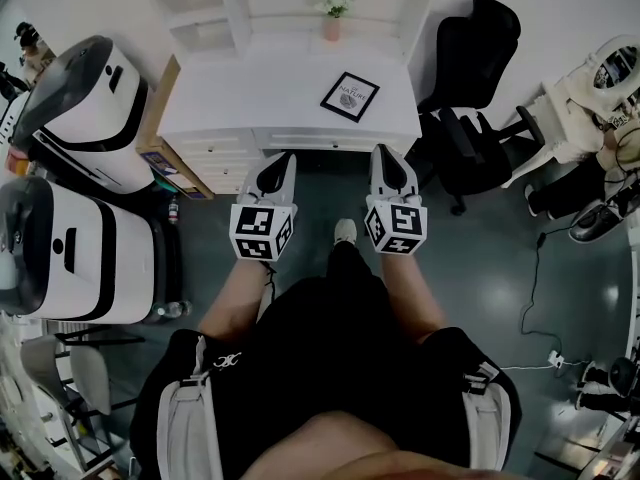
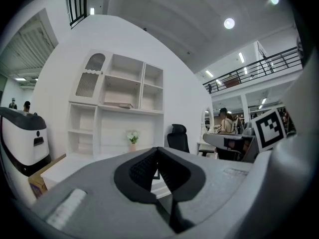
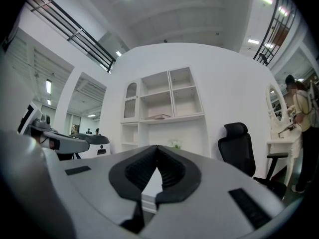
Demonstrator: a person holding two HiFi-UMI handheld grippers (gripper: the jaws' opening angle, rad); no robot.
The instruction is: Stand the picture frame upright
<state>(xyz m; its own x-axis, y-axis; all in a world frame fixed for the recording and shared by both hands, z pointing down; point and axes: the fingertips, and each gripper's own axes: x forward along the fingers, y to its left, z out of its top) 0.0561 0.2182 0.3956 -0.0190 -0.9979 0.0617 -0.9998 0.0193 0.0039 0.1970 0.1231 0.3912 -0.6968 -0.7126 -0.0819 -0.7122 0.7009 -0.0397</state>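
A black-rimmed picture frame [image 1: 350, 96] lies flat on the right part of the white desk [image 1: 250, 93]. Both grippers are held level over the floor, short of the desk's front edge, pointing at it. My left gripper [image 1: 281, 160] is shut with nothing in it, to the left of and nearer than the frame. In the left gripper view its jaws [image 2: 158, 150] meet at the tips. My right gripper [image 1: 387, 154] is shut and empty too, just in front of the desk edge below the frame. The right gripper view shows its jaws [image 3: 157, 147] closed.
A small potted plant [image 1: 333, 13] stands at the desk's back under white shelves [image 2: 119, 98]. A black office chair [image 1: 468, 78] is to the right of the desk. Two large white machines [image 1: 85, 103] and a cardboard box [image 1: 165, 138] are on the left. A person [image 1: 590, 108] sits at far right.
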